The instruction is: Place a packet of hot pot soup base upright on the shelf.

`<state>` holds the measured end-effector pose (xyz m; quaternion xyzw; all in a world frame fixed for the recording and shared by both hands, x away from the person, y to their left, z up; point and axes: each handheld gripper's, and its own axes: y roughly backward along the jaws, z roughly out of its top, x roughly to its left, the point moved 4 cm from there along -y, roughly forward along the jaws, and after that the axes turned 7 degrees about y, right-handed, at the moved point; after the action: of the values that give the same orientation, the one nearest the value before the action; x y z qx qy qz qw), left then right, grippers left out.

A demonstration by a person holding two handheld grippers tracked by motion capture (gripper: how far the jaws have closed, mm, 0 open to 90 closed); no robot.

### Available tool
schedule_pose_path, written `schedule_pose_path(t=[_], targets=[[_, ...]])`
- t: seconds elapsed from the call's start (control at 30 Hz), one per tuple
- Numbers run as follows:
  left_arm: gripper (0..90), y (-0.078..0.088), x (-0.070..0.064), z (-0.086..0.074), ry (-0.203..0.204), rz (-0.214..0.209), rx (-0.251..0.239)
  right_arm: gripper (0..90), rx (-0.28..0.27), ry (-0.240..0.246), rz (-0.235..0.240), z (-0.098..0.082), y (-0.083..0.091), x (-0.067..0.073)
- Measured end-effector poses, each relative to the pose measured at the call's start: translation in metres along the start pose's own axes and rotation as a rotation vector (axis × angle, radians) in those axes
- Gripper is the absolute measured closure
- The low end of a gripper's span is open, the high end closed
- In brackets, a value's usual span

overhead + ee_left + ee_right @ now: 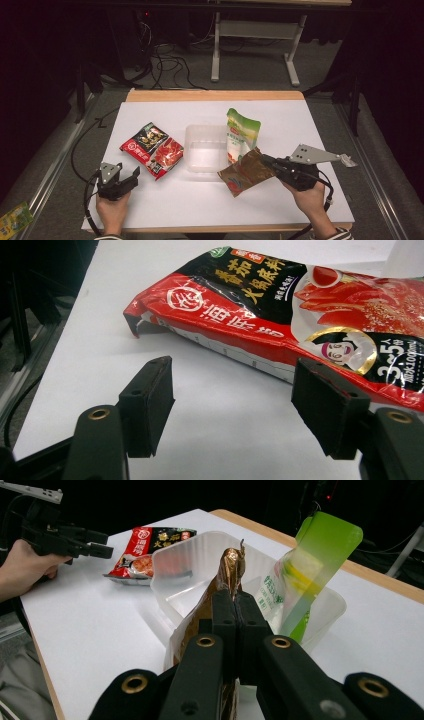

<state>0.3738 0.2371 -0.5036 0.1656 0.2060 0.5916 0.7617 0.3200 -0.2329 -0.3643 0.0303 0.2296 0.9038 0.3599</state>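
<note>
The brown sauce pouch [246,172] hangs pinched by one edge in the right gripper [265,161], whose jaws are pressed together on it; the pouch reaches away from the jaws to the left in the high view, tilted and lifted off the white table [165,200], and in the right gripper view [227,587] it rises straight ahead of the closed jaws. Just beyond the pouch, ahead of the right gripper, sits a clear plastic tray [206,150], and a green-and-white stand-up pouch [241,134] leans at the tray's side nearest this gripper, touching its rim. Farther off, past the tray, a red-and-black hotpot seasoning packet [152,149] lies flat on the table. The left gripper [131,176] is held in the person's left hand [112,210] low over the table, its jaws standing well apart with nothing between them; in the left gripper view the seasoning packet [300,310] lies just ahead of the jaws and slightly to their right, near but not touched. A small green packet [12,220] lies on the floor, well off to the left gripper's outer side.
</note>
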Motion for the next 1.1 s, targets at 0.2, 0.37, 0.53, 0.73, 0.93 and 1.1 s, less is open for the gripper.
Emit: schedule_pose_path(t=[0.2,0.37,0.53,0.73,0.93,1.1], targets=[[33.7,0.000,0.000,0.000,0.000,0.000,0.000,90.0,-0.015,0.002,0.004,0.006,0.005,-0.001],[33.8,-0.001,-0.001,0.000,-0.008,-0.002,0.014,90.0,-0.014,0.006,0.020,0.013,0.006,-0.003],[34.0,-0.002,-0.002,0.000,-0.016,0.005,0.014,90.0,-0.004,0.015,0.030,0.019,0.005,-0.004],[34.0,-0.001,-0.001,0.000,-0.010,0.011,0.014,90.0,-0.027,0.014,0.032,0.035,0.010,-0.011],[34.0,-0.001,-0.001,0.000,-0.004,0.009,0.012,90.0,-0.050,0.012,0.031,0.046,0.015,-0.014],[34.1,-0.001,0.001,0.000,0.009,0.004,0.013,90.0,-0.047,0.016,0.039,0.053,0.013,-0.015]])
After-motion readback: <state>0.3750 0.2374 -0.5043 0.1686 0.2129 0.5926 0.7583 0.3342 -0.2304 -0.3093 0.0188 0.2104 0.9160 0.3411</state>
